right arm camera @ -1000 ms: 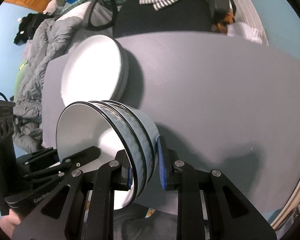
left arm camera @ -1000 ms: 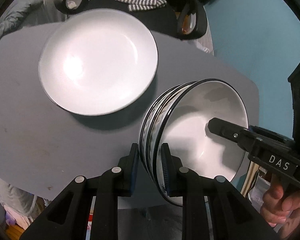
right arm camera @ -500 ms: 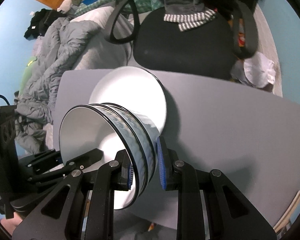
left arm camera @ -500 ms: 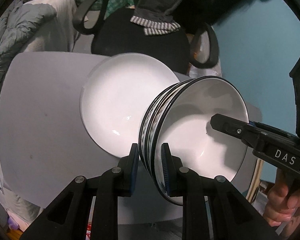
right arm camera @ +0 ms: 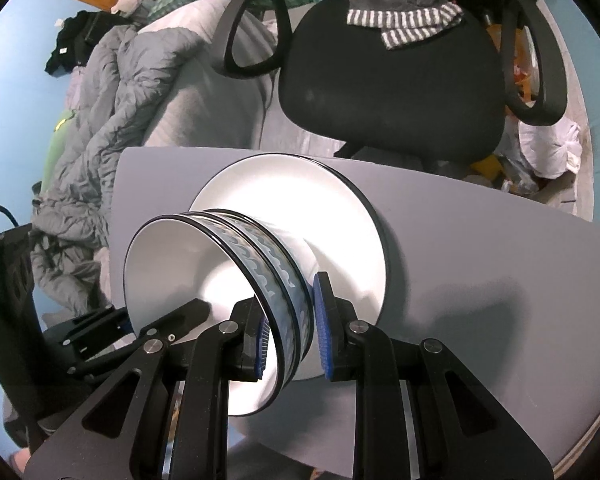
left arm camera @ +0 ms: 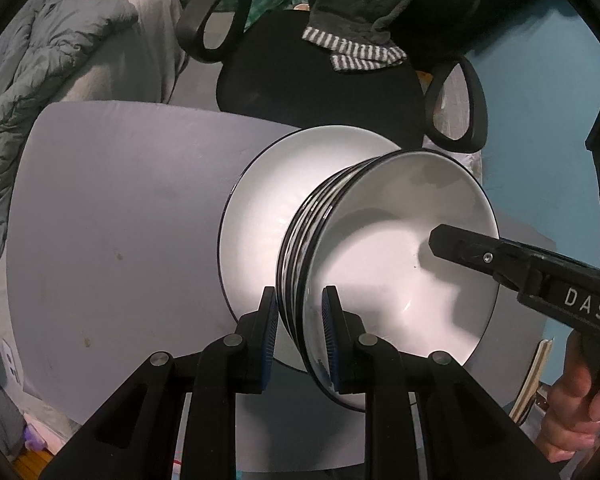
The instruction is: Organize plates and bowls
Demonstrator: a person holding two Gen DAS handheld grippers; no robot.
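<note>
A stack of nested white bowls [left arm camera: 400, 248] with black rims and blue wave bands [right arm camera: 260, 264] is held between both grippers, over the white plates [left arm camera: 268, 208] on the grey table [left arm camera: 120, 220]. My left gripper [left arm camera: 300, 332] is shut on the stack's rim on one side. My right gripper [right arm camera: 290, 328] is shut on the rim on the opposite side, and one of its fingers [left arm camera: 480, 252] shows inside the bowl in the left wrist view. The plates [right arm camera: 340, 216] sit under the stack's base; I cannot tell if they touch.
A black office chair [right arm camera: 392, 80] with a striped cloth [right arm camera: 404, 20] stands past the table's far edge. A grey duvet [right arm camera: 112, 120] lies on the left. A blue wall [left arm camera: 540, 100] is at the right.
Both grippers have carried the bowl stack across the table to over the plates. The view has tilted up, showing more of the chair and duvet. The grips have not changed.
</note>
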